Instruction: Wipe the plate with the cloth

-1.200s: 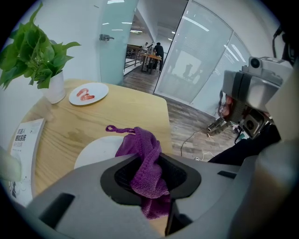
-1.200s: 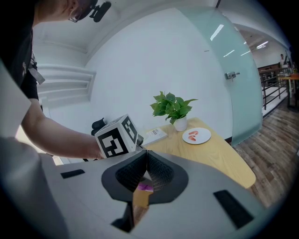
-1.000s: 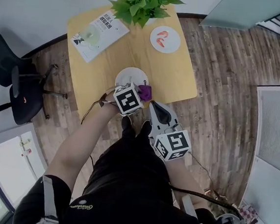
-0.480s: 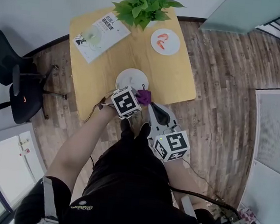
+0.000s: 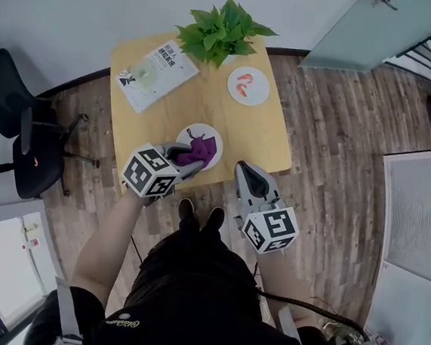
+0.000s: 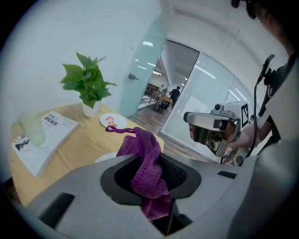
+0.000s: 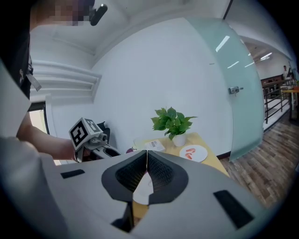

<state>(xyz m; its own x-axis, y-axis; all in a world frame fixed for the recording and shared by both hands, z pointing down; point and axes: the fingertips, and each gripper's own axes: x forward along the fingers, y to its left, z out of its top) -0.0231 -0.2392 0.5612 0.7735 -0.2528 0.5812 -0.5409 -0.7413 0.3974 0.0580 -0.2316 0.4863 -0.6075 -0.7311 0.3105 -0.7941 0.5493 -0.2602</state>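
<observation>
Two plates sit on the wooden table [image 5: 259, 133]. The plain white plate [image 5: 186, 137] lies close to the table's near edge. Beyond it and to its right lies a second plate [image 5: 248, 85] with red markings.

There is one cloth [image 5: 201, 150], purple and bunched. It sits over the white plate's middle and near side and hides much of its surface. The left gripper [image 5: 188, 163] reaches in from the white plate's near left, and its jaws pinch the cloth [image 6: 145, 163] between the pads. A loose fold with a small loop stands up past the fingertips. Whether the cloth touches the plate cannot be told. This gripper's jaws and marker cube cover the white plate's near-left rim in the head view.

The right gripper [image 5: 247, 171] hangs just right of the white plate, off the table's near edge and above the floor [image 5: 330, 164]. Its jaws are pressed together with nothing between them.

Beyond the white plate, one book [image 5: 158, 75] lies to the far left with one pale glass [image 5: 143, 72] standing on it. One potted plant [image 5: 222, 28] stands at the far edge. One black office chair [image 5: 14, 137] stands well to the left of the white plate, off the table. The person's two shoes [image 5: 198, 213] stand on the floor just nearer than the white plate.
</observation>
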